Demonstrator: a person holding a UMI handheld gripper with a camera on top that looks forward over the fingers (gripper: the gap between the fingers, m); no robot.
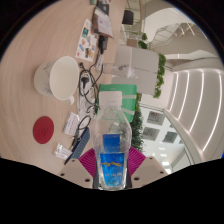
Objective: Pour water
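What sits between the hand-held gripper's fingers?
A water bottle with a blue label, gripped by the hand-held gripper, in the gripper view.

Pale tabletop (60, 105), red round coaster (43, 127), white bowl (57, 76), cables (85, 85)

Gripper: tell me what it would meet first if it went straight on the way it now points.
The gripper is shut on a clear plastic water bottle with a blue label, so nothing comes sooner. Beyond it the bottle would probably meet the green-and-white box on the pale table; depth is unclear.
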